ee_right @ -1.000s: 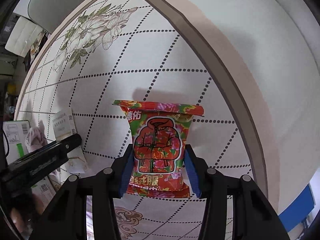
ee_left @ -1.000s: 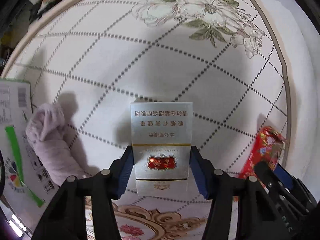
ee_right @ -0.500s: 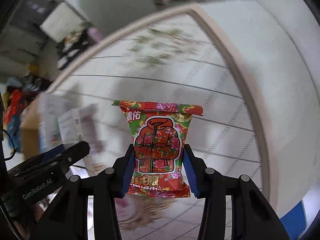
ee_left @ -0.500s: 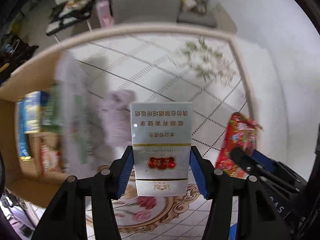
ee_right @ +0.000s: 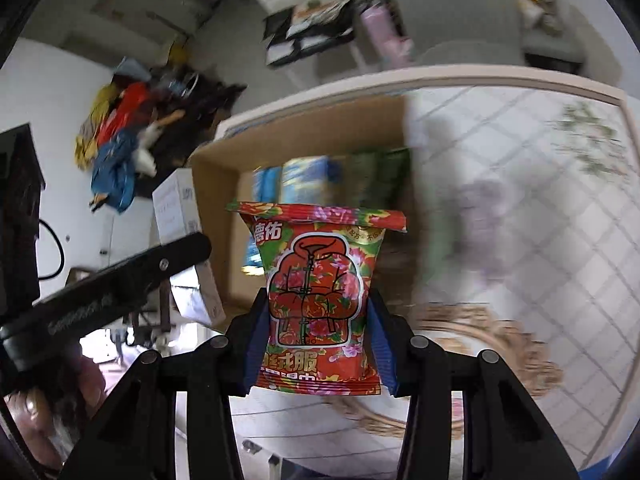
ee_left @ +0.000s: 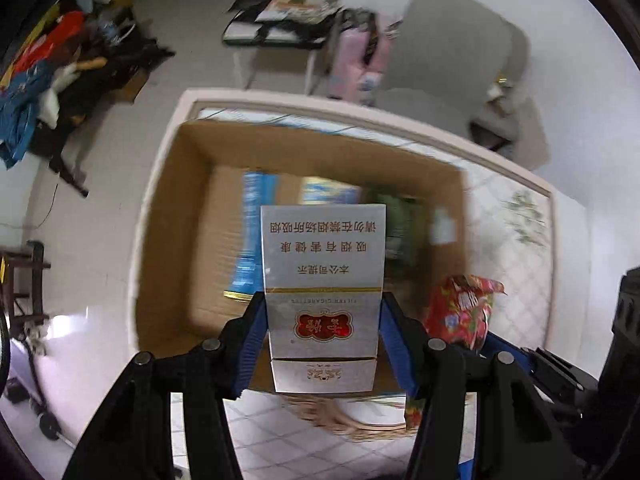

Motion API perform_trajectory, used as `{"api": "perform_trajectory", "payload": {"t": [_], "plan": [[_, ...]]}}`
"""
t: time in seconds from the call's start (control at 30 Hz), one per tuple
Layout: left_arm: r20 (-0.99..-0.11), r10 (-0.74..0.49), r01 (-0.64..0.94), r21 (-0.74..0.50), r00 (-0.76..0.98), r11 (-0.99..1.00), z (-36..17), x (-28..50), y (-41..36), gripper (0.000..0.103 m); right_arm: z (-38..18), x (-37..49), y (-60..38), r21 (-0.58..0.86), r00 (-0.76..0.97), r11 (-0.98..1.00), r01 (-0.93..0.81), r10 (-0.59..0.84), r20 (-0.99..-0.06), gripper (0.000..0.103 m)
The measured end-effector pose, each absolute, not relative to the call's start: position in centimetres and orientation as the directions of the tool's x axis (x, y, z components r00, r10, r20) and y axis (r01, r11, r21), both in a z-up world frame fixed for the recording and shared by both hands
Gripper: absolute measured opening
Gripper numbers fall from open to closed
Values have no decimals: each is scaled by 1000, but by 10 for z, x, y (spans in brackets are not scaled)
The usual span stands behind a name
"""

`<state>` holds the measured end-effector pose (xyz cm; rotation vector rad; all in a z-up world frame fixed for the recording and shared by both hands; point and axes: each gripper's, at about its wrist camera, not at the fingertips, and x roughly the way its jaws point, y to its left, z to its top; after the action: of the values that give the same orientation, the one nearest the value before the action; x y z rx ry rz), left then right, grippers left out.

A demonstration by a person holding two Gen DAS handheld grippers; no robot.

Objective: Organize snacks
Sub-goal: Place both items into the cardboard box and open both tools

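The left gripper (ee_left: 322, 342) is clamping a white pack (ee_left: 323, 280) by its sides, and the right gripper (ee_right: 316, 344) is squeezing a red snack bag (ee_right: 318, 300) the same way, so each hangs free for dropping. Both are hanging above the open cardboard box (ee_left: 176, 216) on the patterned table (ee_left: 516, 312), probably to be added to the packets inside. Those blue and green packets are blurring too much to name, and the room beyond is smearing.
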<state>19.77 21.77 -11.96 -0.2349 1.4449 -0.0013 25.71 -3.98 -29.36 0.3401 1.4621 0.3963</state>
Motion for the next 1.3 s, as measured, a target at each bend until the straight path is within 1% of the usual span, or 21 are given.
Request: {"api": "perform_trajectory", "payload": {"t": [0.13,0.23,0.37,0.53,0.63,0.7,0.77,0.8,0.83,0.87,0.9,0.93,0.97,1.0,1.03,1.07,1.1,1.13,1.2,1.3], "plan": [[-987,-154,-200,-162,54,966,-154,218,260,52,-321,272,18,413,5,908,-70,415,-910,48],[-990,-138,-182,-142,32,973,-170,237,272,52,-352,283,43,372,-46,925,-70,370,-928,48],[-996,-93,-125,-90,-18,988,-192,258,278,53,-379,290,60,333,-93,941,-55,327,-940,48],[-997,-27,-67,-23,-70,998,-223,282,282,53,-400,292,67,285,-119,956,-70,276,-954,48],[-997,-3,-59,2,-80,998,-236,293,286,53,-412,292,72,274,-148,959,-76,261,-954,49],[-996,-10,-88,-2,-91,996,-242,298,293,53,-418,290,73,262,-157,962,-81,247,-956,49],[-994,-21,-119,-8,-110,993,-247,301,299,54,-423,291,76,259,-150,962,-82,245,-958,53],[-993,-30,-126,-16,-114,992,-250,302,301,54,-423,292,77,264,-147,961,-77,251,-957,57],[-993,-32,-130,-16,-115,991,-251,304,302,54,-421,292,78,268,-144,961,-72,256,-956,66],[-993,-24,-136,-8,-113,991,-250,304,304,57,-420,292,78,270,-139,960,-67,259,-956,71],[-993,-33,-138,-18,-109,990,-250,305,304,59,-418,293,77,272,-132,960,-63,262,-956,84],[-993,-44,-141,-29,-109,990,-248,304,305,60,-414,294,77,274,-117,960,-62,266,-957,92],[-993,-52,-142,-36,-109,989,-247,303,305,63,-412,295,76,268,-108,961,-62,261,-959,93],[-992,-60,-140,-45,-106,989,-245,303,304,69,-410,295,76,255,-101,965,-61,248,-963,93],[-993,-65,-135,-51,-100,989,-241,301,302,72,-408,295,75,237,-93,970,-59,231,-968,93],[-994,-64,-129,-52,-91,990,-236,299,300,78,-405,295,73,222,-80,973,-57,218,-973,93],[-996,-60,-117,-51,-72,992,-229,296,298,87,-404,295,71,214,-71,975,-54,210,-975,93],[-997,-52,-109,-46,-58,993,-225,294,297,91,-401,295,68,201,-61,978,-50,198,-978,93],[-999,-31,-86,-30,-19,996,-212,286,295,93,-393,292,58,173,-40,984,-49,171,-984,93],[-999,-39,-76,-40,24,996,-197,271,297,93,-383,288,52,131,-10,990,-56,131,-991,98]]}}
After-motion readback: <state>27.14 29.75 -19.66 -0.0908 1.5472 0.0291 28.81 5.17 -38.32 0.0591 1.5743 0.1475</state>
